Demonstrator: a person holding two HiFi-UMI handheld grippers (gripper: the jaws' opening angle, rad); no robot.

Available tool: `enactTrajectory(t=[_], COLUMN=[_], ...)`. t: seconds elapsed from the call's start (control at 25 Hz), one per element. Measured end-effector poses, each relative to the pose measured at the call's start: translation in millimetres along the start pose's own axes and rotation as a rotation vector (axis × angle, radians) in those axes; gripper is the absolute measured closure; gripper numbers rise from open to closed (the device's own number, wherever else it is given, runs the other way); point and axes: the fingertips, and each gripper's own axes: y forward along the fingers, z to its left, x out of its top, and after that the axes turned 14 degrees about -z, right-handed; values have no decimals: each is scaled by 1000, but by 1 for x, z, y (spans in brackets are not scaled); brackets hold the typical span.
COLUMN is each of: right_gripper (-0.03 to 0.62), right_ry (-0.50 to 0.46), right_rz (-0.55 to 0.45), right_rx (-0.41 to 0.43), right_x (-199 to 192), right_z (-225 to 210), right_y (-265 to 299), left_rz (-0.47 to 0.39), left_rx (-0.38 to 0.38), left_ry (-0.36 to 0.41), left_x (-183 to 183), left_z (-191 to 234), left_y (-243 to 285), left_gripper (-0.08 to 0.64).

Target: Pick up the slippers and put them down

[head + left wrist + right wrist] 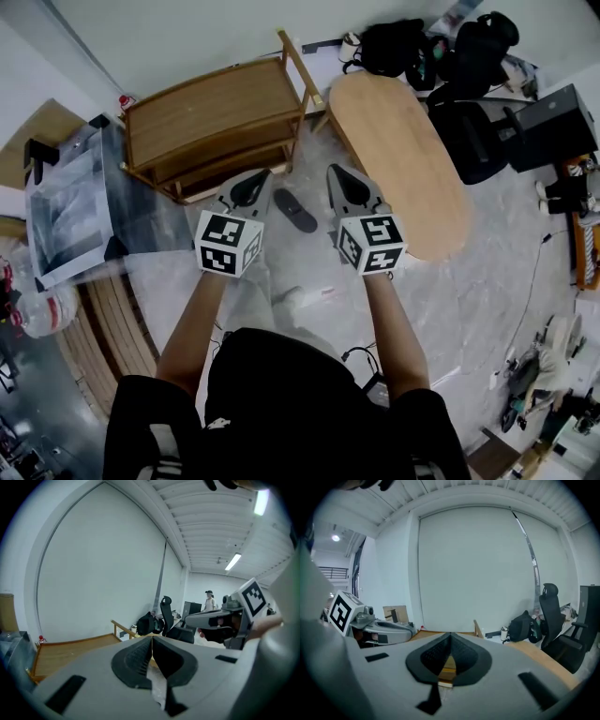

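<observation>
One dark slipper [295, 209] lies flat on the pale floor, between and just beyond my two grippers in the head view. My left gripper [250, 185] is held up in front of me, left of the slipper, jaws shut with nothing between them. To the slipper's right my right gripper [341, 180] is level with the left one, also shut and empty. In the left gripper view the left gripper [152, 638] shows closed pads, and the right gripper [220, 620] appears beside it. The right gripper view shows the right gripper [450, 634] closed, with the left gripper [379, 627] at its left.
A low wooden shelf rack [216, 122] stands ahead on the left and an oval wooden table [398, 159] ahead on the right. Black bags [394, 45] and an office chair [473, 131] lie beyond the table. A clear plastic box [70, 202] sits far left. A person [209, 601] stands in the distance.
</observation>
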Motion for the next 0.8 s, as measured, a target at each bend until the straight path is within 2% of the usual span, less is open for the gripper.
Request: enactTrajectory(t=[0.2,0.56,0.8], right_gripper=[592,592,594], right_ry=[-33,-49,-60], right_rz=[-47,-136,-187], right_rx=[7,36,49], right_x=[26,76,102], right_z=[13,33,44], right_y=[-21,-50,-70], left_rz=[-40,-125,-167], left_rx=[-1,27,3], left_ry=[-18,26,56], left_x=[22,71,99], left_z=[-18,-35,-57], left_y=[-19,-53,-70], left_gripper=[554,554,554])
